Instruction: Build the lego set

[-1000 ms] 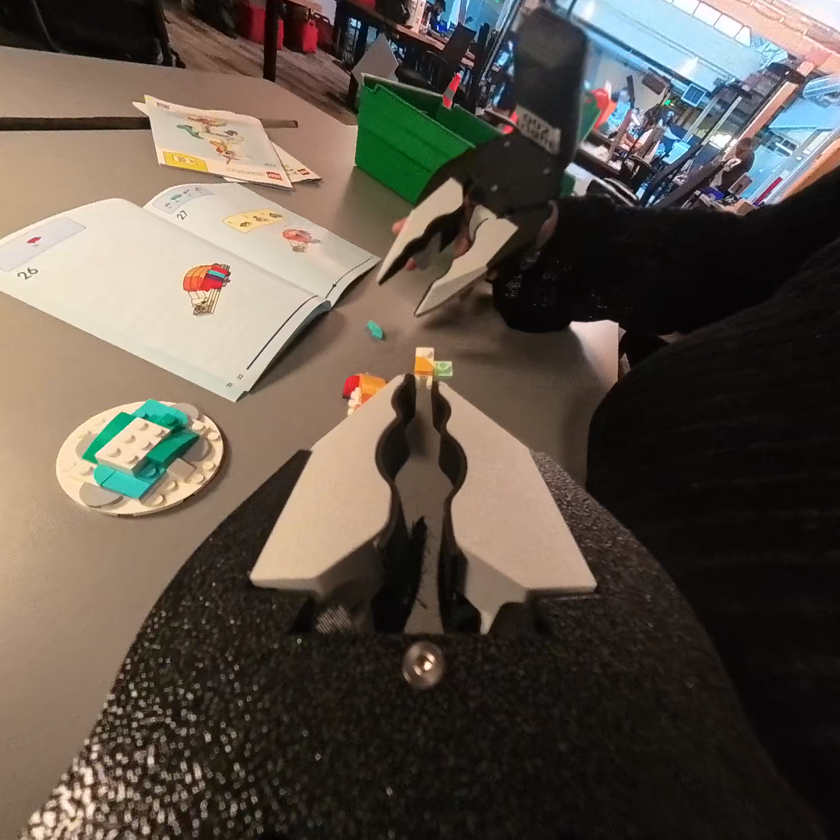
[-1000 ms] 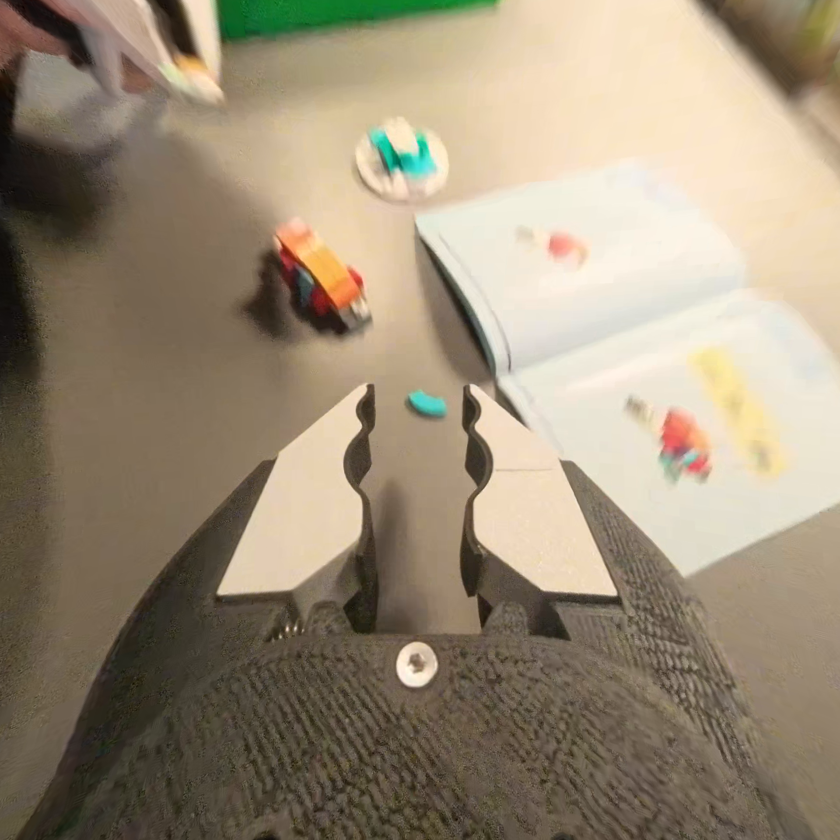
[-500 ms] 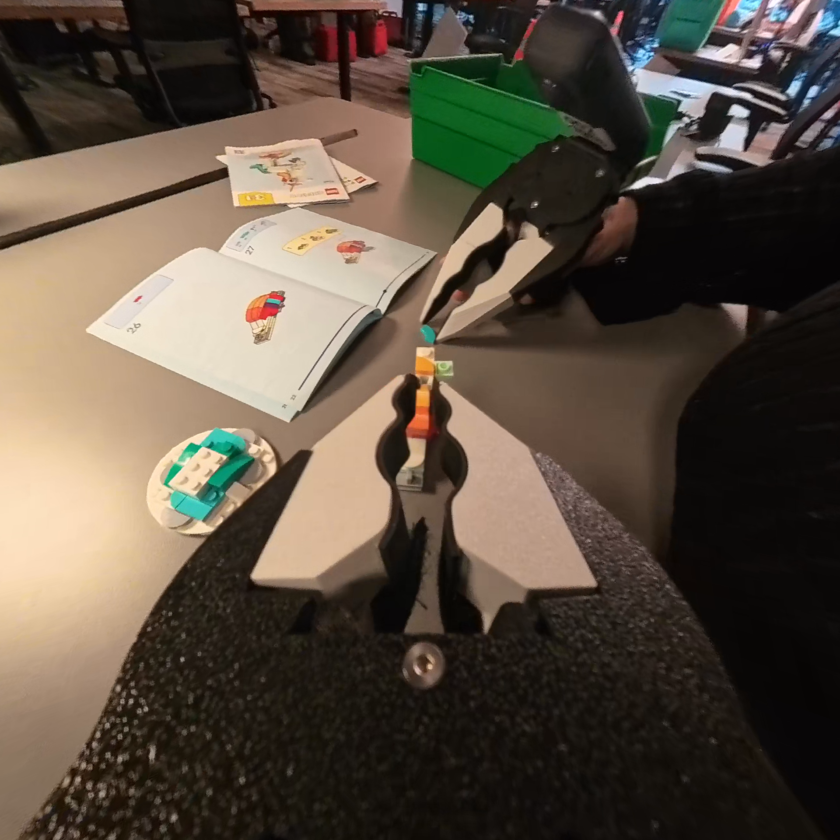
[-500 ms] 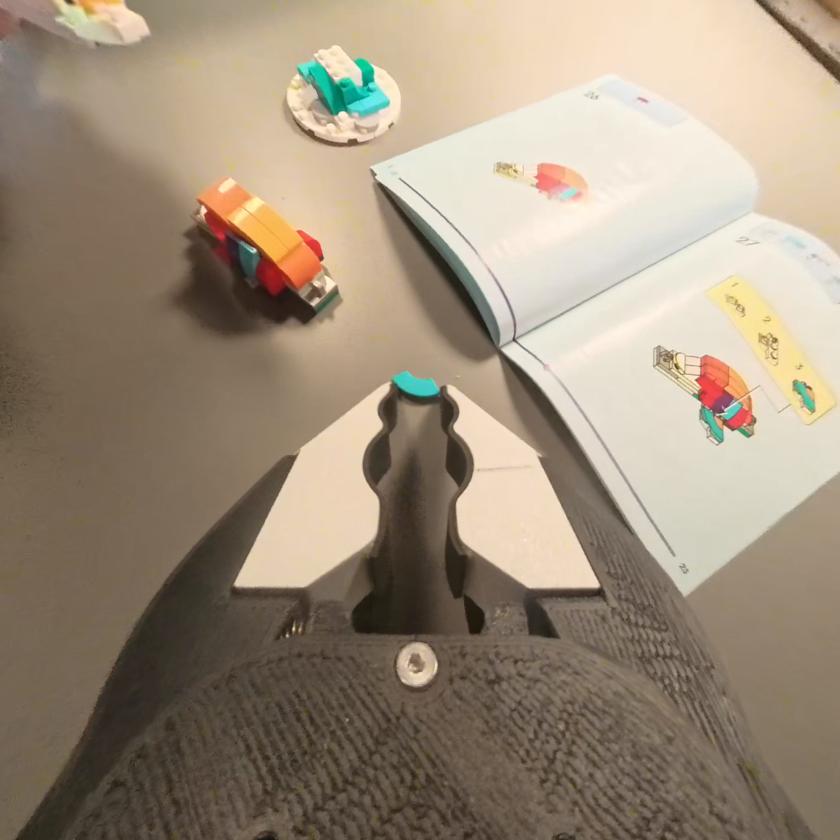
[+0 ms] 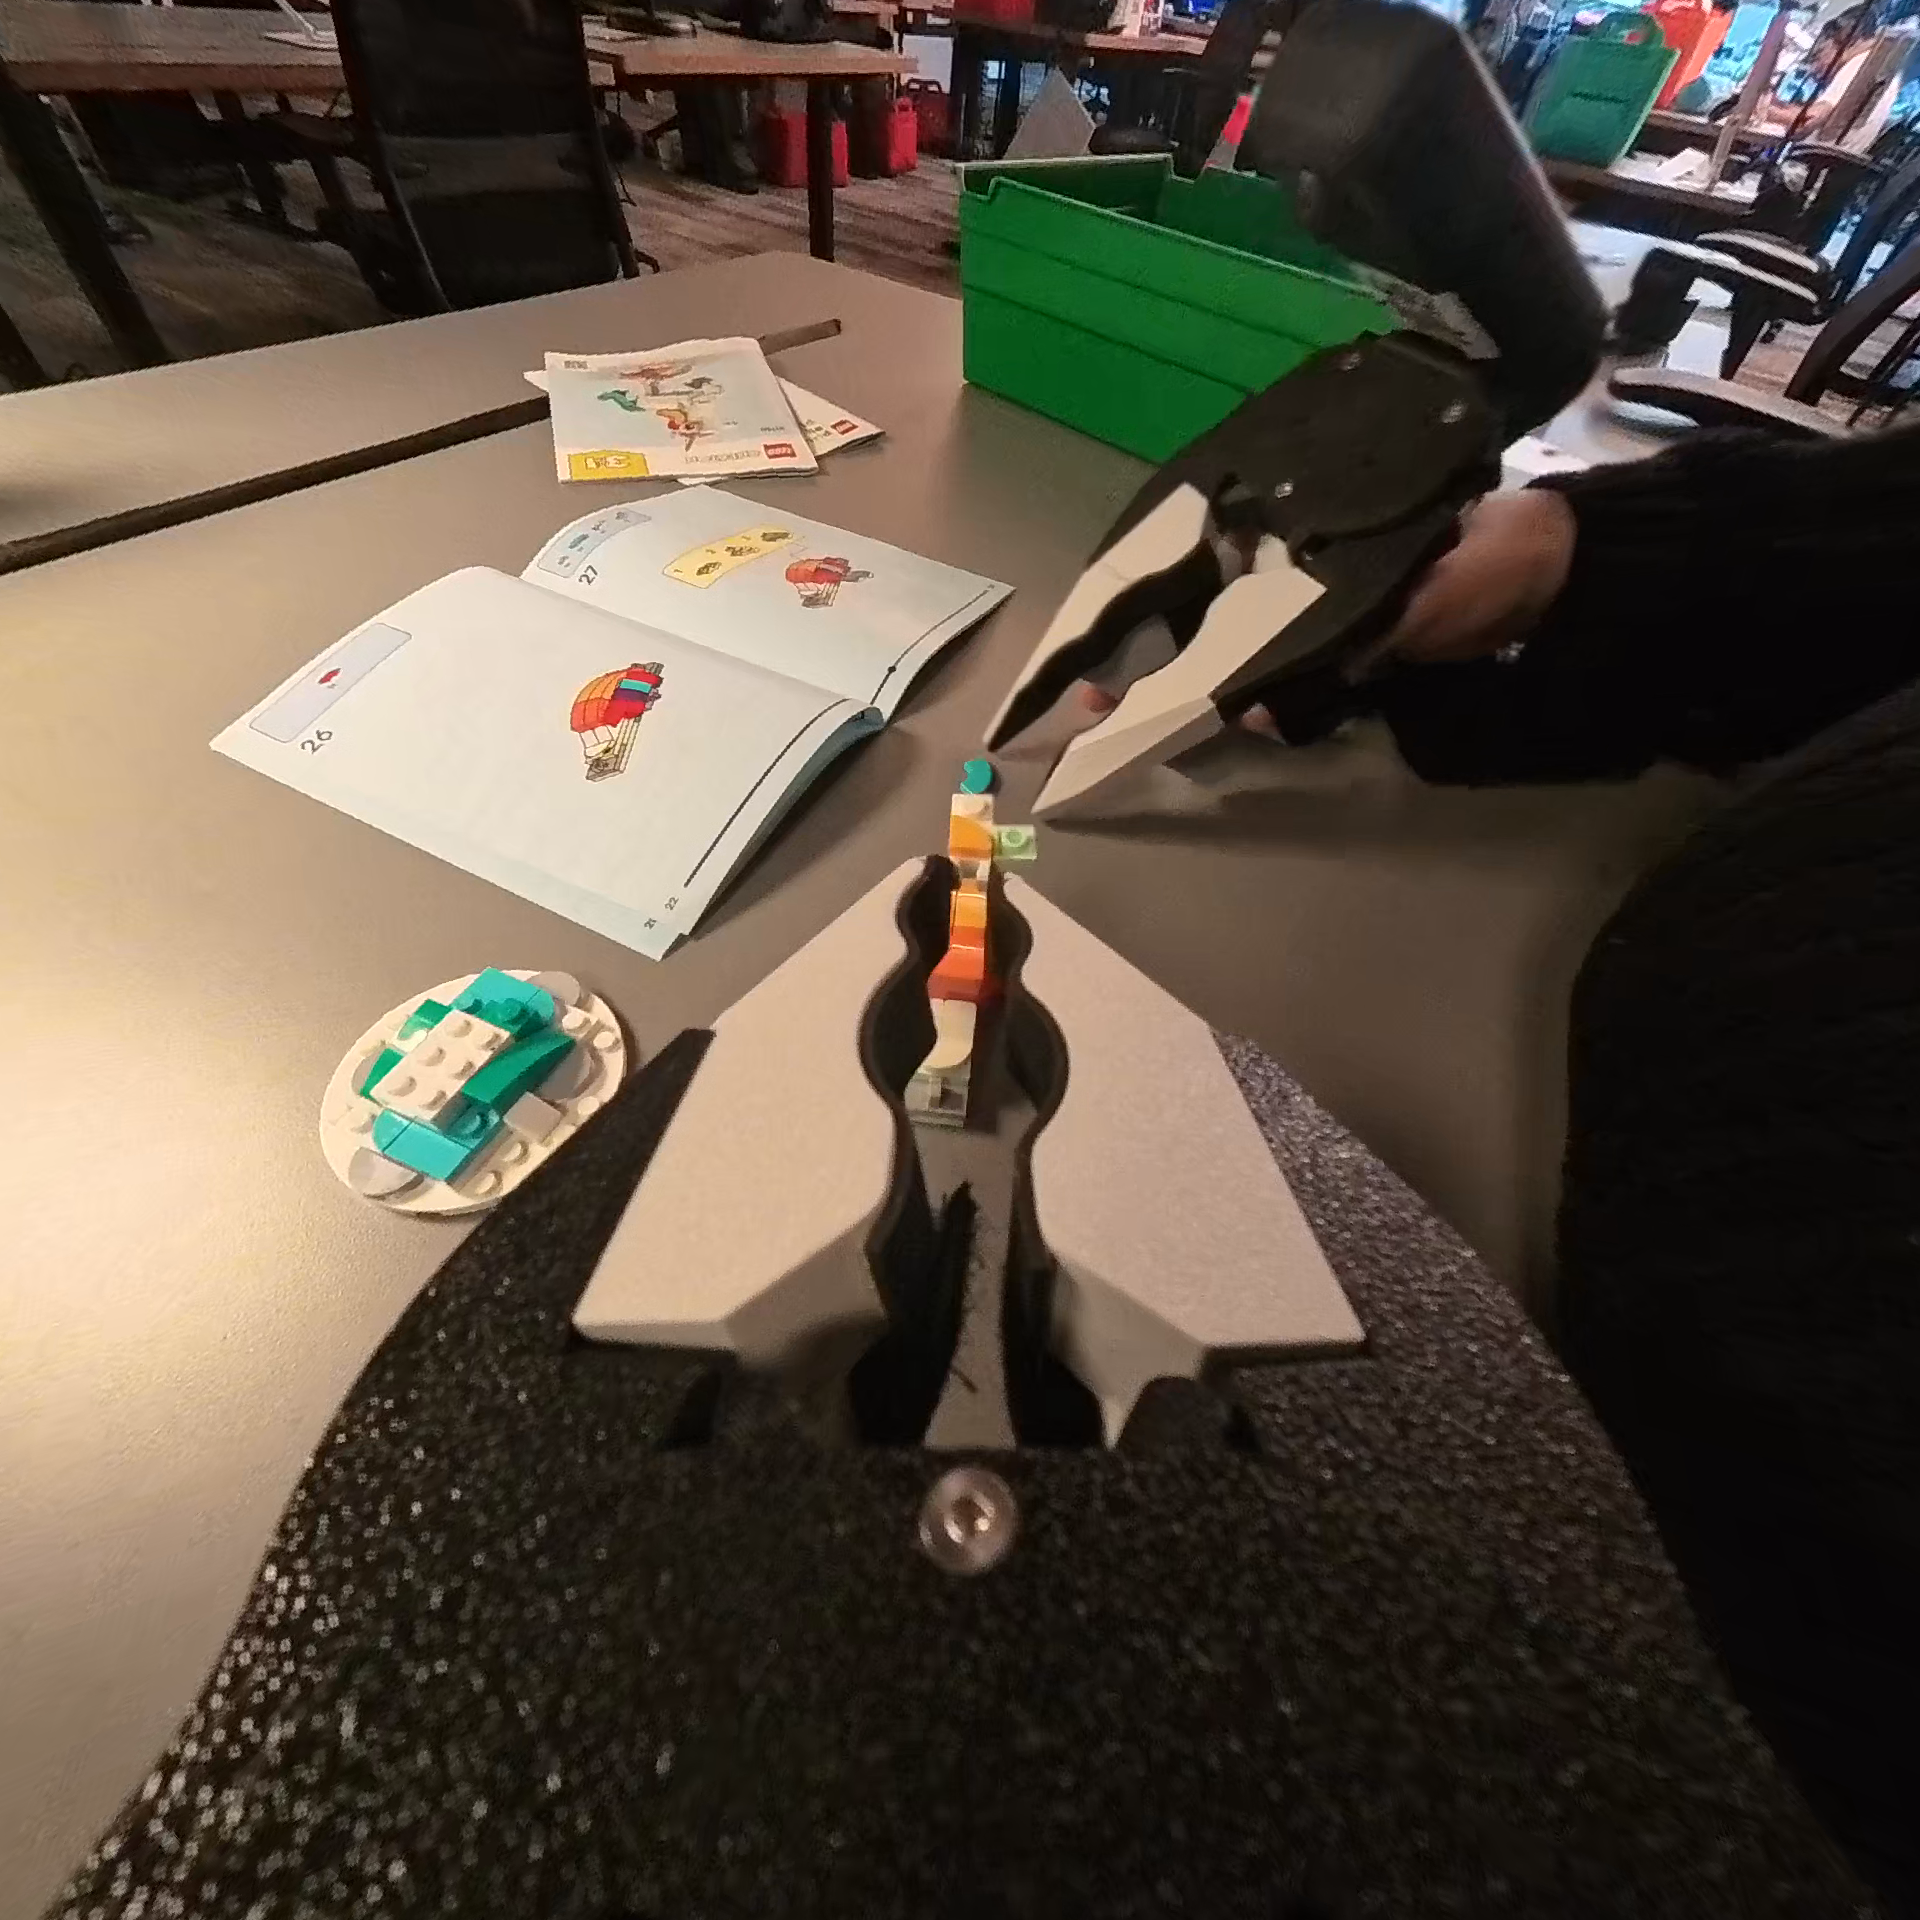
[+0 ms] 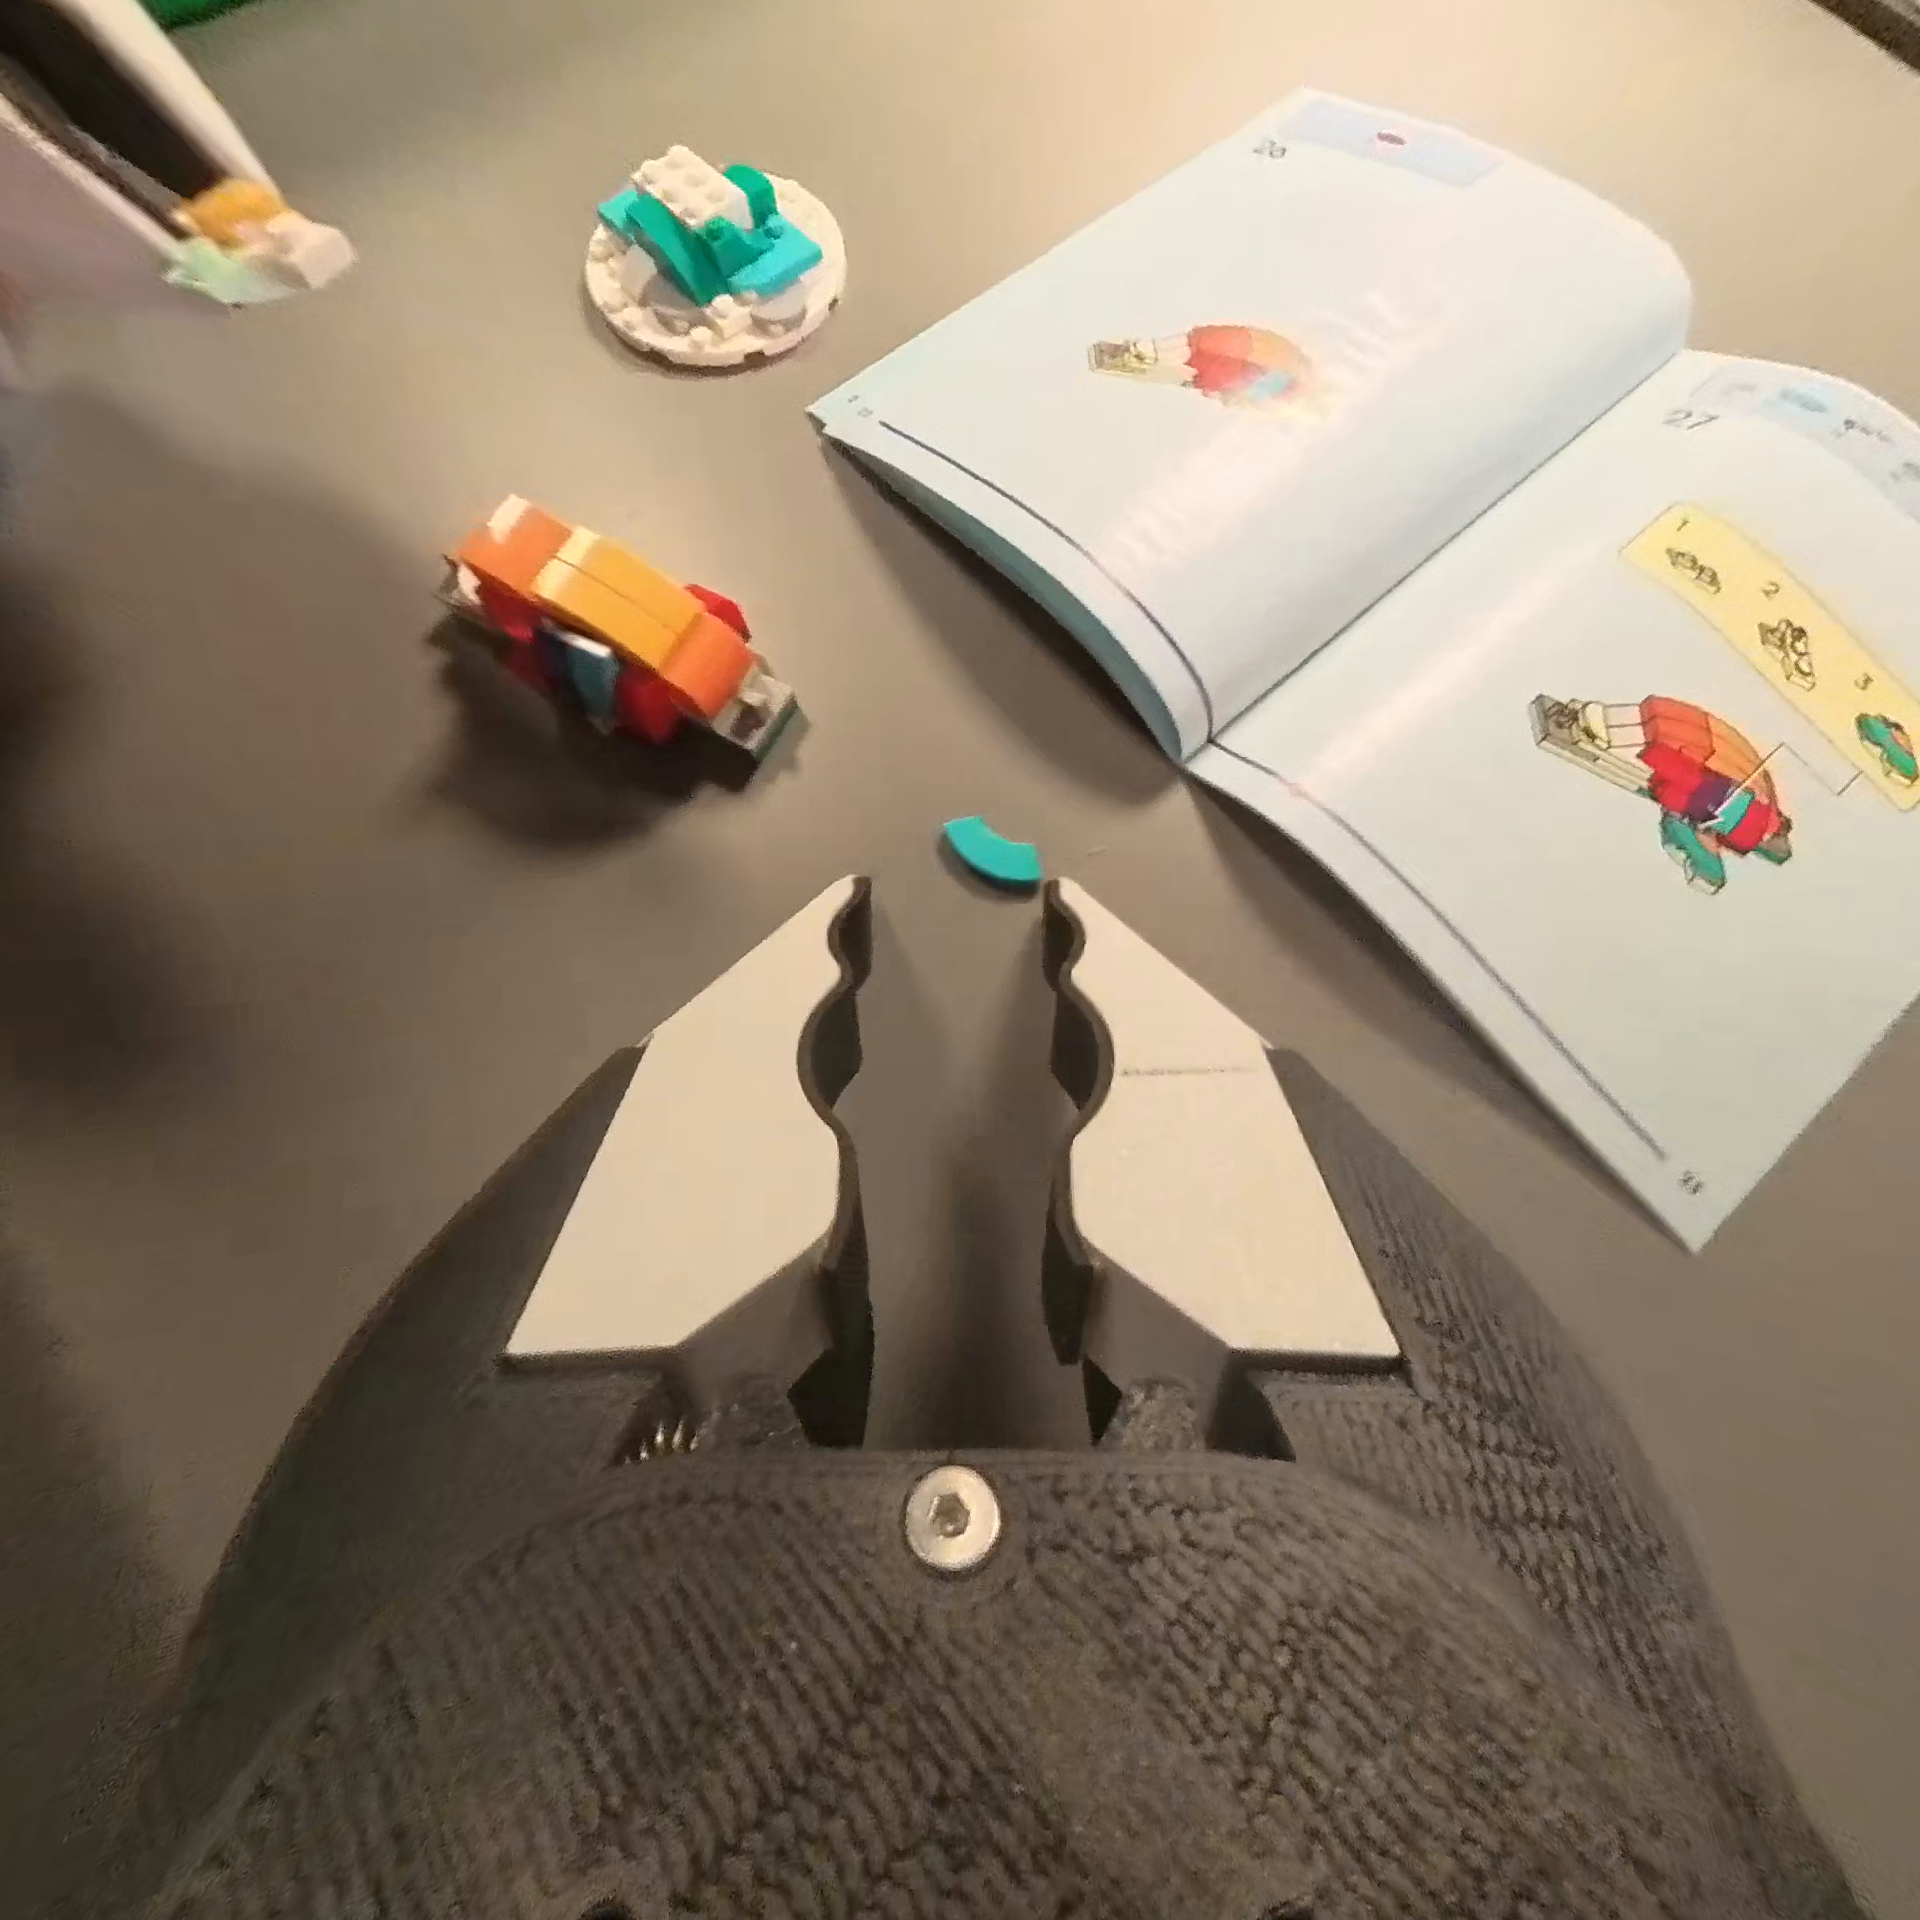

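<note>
My left gripper [image 5: 961, 868] is shut on a small orange, white and green brick piece [image 5: 982, 826] at its tips, held above the table. Through the gap between its fingers the orange and red balloon model [image 5: 961, 961] shows, lying on its side on the table [image 6: 613, 634]. My right gripper [image 6: 956, 894] is open and empty. A small teal curved tile [image 6: 992, 854] lies flat on the table just ahead of its tips. In the left wrist view the right gripper [image 5: 1023, 774] points down at that tile [image 5: 975, 772].
A round white base with teal and white bricks [image 5: 473, 1081] lies at the left. An open instruction booklet [image 5: 582, 717] lies beyond it, with more leaflets [image 5: 686, 416] farther back. A green bin [image 5: 1132, 301] stands at the far right. The person's dark sleeve [image 5: 1714, 582] is on the right. My hands' fingertips stand some 12 cm from each other.
My right gripper closed at the teal tile, then opened again; the tile now lies loose before its tips. My left gripper swung over the balloon model, still holding its small piece.
</note>
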{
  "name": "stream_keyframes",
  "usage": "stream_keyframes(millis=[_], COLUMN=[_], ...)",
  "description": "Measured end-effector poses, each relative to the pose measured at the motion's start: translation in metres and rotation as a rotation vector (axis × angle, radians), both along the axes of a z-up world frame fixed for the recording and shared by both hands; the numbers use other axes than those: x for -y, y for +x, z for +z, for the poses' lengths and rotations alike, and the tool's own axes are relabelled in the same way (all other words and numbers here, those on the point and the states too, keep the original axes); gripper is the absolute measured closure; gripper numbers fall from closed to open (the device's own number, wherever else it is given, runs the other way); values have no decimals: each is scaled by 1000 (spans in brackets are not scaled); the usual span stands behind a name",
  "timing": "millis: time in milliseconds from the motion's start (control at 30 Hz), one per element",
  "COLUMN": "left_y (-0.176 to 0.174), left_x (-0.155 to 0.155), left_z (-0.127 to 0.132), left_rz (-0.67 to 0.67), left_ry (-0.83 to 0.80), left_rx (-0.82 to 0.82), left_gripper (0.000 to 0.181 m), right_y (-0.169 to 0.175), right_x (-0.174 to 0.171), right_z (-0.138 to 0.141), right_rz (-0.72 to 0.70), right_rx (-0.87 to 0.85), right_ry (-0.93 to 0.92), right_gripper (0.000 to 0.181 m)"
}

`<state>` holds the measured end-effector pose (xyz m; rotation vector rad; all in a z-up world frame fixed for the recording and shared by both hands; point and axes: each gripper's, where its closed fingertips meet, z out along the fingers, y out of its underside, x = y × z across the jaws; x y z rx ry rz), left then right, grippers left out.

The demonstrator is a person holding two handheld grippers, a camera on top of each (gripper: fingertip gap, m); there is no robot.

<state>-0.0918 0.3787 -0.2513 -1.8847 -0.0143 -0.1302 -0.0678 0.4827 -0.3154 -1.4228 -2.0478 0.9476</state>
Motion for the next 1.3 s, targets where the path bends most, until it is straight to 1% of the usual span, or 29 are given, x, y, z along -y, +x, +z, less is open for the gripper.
stream_keyframes(millis=[33, 167, 267, 567, 733, 800, 900, 1133, 1200, 1300], left_y=[0, 2, 3, 5, 5, 6, 5, 2, 1, -6], left_x=[0, 0, -2, -3, -3, -3, -3, -5, -6, -9], left_z=[0, -2, -2, 1, 1, 0, 1, 1, 1, 2], left_rz=[0, -9, -20, -26, -31, -32, -28, -9, 8, 70], left_ry=[1, 0, -3, 12, 10, 8, 10, 24, 29, 37], left_rx=[2, 16, 14, 37, 41, 40, 37, 17, -6, -47], left_gripper=[177, 177, 177, 177, 177, 177, 177, 177, 177, 177], right_y=[3, 6, 2, -13, -16, -15, -14, -15, -17, -24], right_x=[3, 9, 6, 4, 3, 3, 4, 3, 2, 18], right_z=[1, -1, -1, -2, -2, -2, -3, -2, 2, 29], right_rz=[-7, -33, -44, 2, 60, 87, 98, 90, 69, 50], right_rx=[1, 23, 8, -17, -30, -24, -18, -23, -38, -101], right_ry=[-11, -57, -59, 9, 32, 22, 12, 23, 21, -85], right_gripper=[151, 146, 146, 148, 147, 150, 160, 162, 163, 163])
